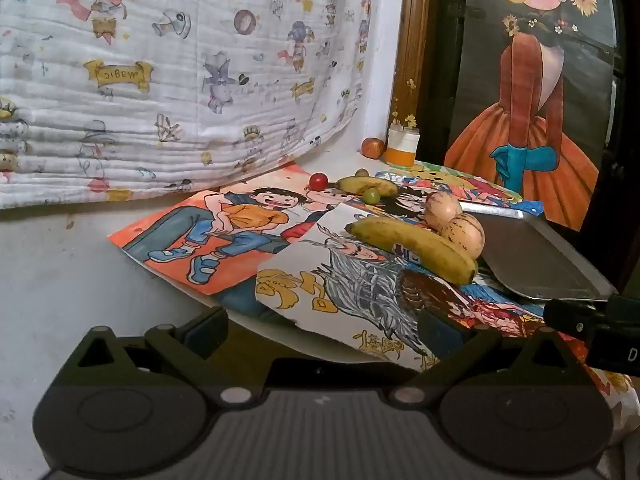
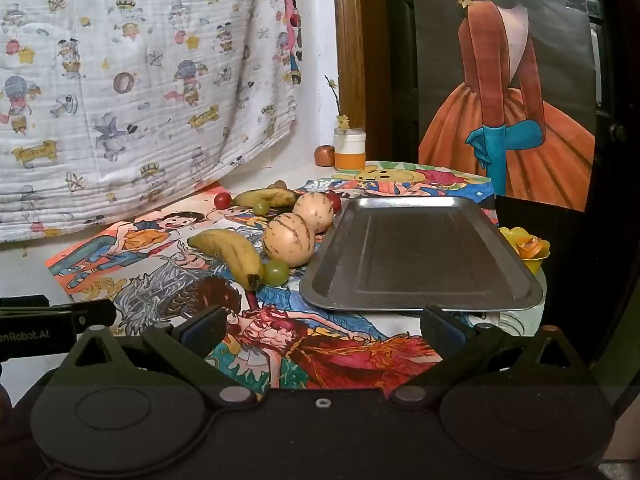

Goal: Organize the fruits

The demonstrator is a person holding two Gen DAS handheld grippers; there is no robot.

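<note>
Fruits, loose lot, lying on coloured cartoon drawings (image 2: pixel 168 240) spread over a white tabletop (image 1: pixel 60 280).

Item: near banana (image 2: pixel 230 252), yellow, lying just left of the metal tray (image 2: pixel 420 252), its dark tip beside a green grape (image 2: pixel 276 273).
Item: two round tan striped fruits; the nearer striped fruit (image 2: pixel 288 240) sits against the tray's left rim, the farther striped fruit (image 2: pixel 314 213) just behind it and touching it.
Item: far banana (image 2: pixel 266 197), farther back, with a second green grape (image 2: pixel 262 207) in front of it and a small brownish fruit behind it, too small to identify.
Item: red cherry tomato (image 2: pixel 222 200) left of the far banana; another red cherry tomato (image 2: pixel 334 200) partly hidden behind the farther striped fruit.
Item: metal tray, rectangular, shallow, nothing lying in it; set to the right of the fruit.

Left gripper (image 1: pixel 324 330): jaws spread wide apart, nothing between them, touching nothing; it points down at the drawings, short of the near banana.
Right gripper (image 2: pixel 322 326): jaws likewise spread wide, holding and touching nothing; it sits low in front of the tray's near edge.

Surroundings: printed white cloth (image 2: pixel 120 80) hanging at left; small jar (image 2: pixel 349 148) with orange band and a small reddish fruit (image 2: pixel 324 155) at the back; painting of a figure in an orange dress (image 2: pixel 508 100) at right; yellow paper flower (image 2: pixel 526 248) beside the tray's right rim.
</note>
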